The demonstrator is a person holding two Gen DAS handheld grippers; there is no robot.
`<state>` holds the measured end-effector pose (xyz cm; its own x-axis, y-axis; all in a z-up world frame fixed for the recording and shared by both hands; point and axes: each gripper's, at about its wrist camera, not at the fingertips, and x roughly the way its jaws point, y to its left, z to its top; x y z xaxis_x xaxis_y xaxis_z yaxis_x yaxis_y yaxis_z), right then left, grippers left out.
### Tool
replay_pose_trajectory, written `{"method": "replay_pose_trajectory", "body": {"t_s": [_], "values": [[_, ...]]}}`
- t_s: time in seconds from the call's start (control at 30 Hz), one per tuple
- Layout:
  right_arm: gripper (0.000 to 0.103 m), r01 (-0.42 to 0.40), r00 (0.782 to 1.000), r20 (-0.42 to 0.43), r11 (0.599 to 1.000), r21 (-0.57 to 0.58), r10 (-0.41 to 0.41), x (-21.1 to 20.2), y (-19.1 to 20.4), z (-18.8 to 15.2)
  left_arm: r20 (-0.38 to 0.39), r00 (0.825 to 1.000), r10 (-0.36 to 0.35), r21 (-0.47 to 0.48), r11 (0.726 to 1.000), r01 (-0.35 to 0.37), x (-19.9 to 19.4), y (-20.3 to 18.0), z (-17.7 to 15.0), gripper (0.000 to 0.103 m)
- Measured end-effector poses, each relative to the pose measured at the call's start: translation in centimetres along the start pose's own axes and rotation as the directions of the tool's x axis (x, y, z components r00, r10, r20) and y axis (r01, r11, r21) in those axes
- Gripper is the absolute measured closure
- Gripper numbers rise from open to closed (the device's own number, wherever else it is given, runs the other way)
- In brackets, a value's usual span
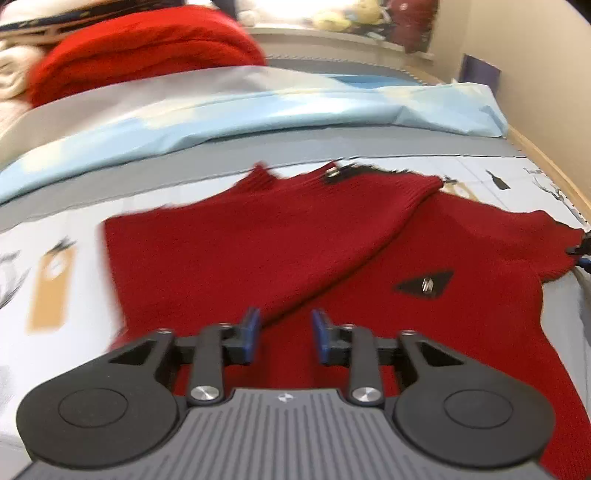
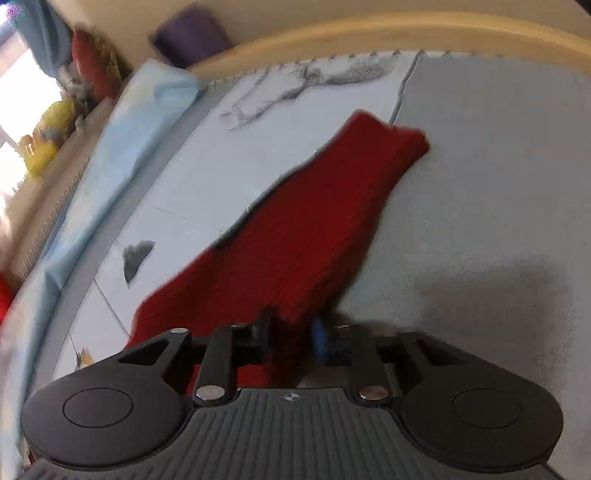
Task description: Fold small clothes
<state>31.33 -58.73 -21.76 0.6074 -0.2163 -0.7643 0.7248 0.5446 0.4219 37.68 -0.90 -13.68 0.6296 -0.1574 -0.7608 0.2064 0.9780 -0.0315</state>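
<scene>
Left wrist view: the left gripper (image 1: 282,334) hangs with fingers spread over the red sweater (image 1: 295,240) on the bed (image 1: 561,317). Right gripper (image 2: 291,339) pinches a sleeve (image 2: 314,229) near the bed's edge.

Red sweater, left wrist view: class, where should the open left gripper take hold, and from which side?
Grip the red sweater at its folded diagonal edge just ahead of the left gripper, coming from above: the fabric lies flat, and only that raised fold offers an edge to pinch.

beige wall (image 1: 535,92), wood bed frame (image 2: 369,33), bright window (image 2: 18,96).
</scene>
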Motion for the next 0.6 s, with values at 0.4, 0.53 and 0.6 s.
{"method": "replay_pose_trajectory", "body": {"t_s": [0.4, 0.53, 0.6], "values": [[0.076, 0.404, 0.9, 0.175, 0.915, 0.006, -0.399, -1.9, -0.3, 2.5, 0.036, 0.997, 0.066, 0.177, 0.982, -0.071, 9.4, -4.3, 3.8, 0.09], [0.075, 0.472, 0.833, 0.283, 0.878, 0.085, -0.475, -4.5, -0.3, 3.5, 0.154, 0.973, 0.173, 0.08, 0.979, -0.187, 3.3, 4.1, 4.3, 0.091], [0.075, 0.438, 0.824, 0.364, 0.896, 0.075, -0.434, -6.1, 0.9, 3.5, 0.17, 0.944, 0.283, -0.043, 0.959, -0.28, -0.6, 11.1, 3.4, 0.091]]}}
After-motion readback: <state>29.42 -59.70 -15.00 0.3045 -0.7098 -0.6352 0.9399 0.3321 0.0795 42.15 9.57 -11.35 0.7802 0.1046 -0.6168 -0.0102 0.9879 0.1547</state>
